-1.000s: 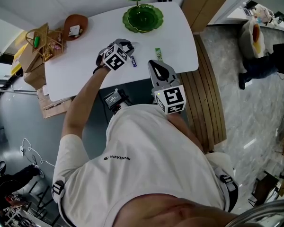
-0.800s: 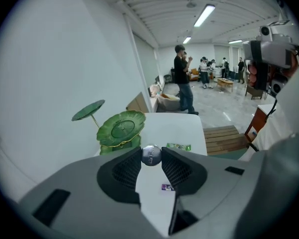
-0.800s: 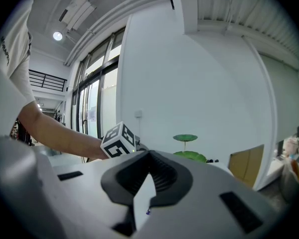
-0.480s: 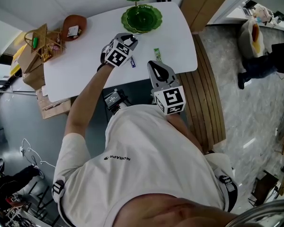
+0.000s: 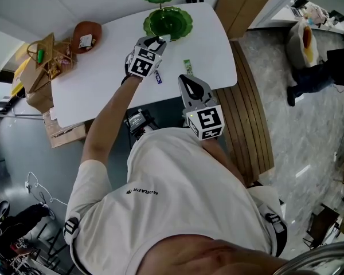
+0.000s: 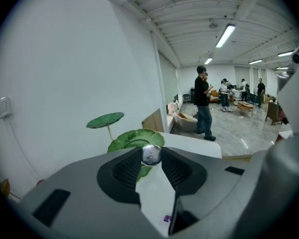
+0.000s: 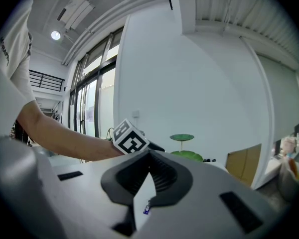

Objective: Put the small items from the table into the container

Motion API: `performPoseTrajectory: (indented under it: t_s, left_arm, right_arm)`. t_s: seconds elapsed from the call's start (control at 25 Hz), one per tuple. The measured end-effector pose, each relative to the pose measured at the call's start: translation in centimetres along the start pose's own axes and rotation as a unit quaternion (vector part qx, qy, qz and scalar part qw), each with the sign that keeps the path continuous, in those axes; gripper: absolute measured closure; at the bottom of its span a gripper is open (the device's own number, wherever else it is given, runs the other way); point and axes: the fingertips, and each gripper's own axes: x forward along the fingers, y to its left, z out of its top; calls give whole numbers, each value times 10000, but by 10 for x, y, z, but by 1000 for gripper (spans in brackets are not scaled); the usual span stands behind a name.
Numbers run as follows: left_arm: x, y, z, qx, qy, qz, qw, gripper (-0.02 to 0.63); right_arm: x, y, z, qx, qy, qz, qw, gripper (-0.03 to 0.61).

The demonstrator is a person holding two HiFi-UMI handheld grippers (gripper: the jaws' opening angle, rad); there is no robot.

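A white table [image 5: 103, 79] fills the upper part of the head view, with a person leaning over it and holding both grippers. At its far edge stands the green leaf-shaped dish [image 5: 180, 26], a smaller green tier raised on a stem above it. A brown bowl [image 5: 86, 30] sits toward the far left corner, well apart from the dish. The left gripper [image 5: 156, 40] hangs just in front of the dish rim, its tips pinching a small round silver piece [image 6: 151, 155], which sits between the ribbed pads with the dish right behind it. The right gripper [image 5: 186, 80] is over the near edge of the table, its fingers pressed together at the tips with nothing between them. A slim green packet [image 5: 188, 66] lies on the table between the right gripper and the dish. A tiny purple piece [image 5: 158, 78] lies on the table beside the left gripper's cube.
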Motion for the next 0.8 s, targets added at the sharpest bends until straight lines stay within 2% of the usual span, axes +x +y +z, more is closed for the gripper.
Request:
performPoseTrajectory:
  t_s: [0.28, 0.44, 0.8]
  left_arm:
    - [13, 9, 10, -223, -217, 207, 9993, 482]
    - [22, 12, 3, -343, -121, 322, 9988, 482]
    - [34, 15, -10, -333, 106, 447, 9984, 482]
  right_arm:
    - [2, -5, -1, 11, 8, -35, 10000, 574]
    - [0, -7, -1, 10, -1, -60, 10000, 574]
    - [0, -11, -2, 46, -6, -67, 10000, 574]
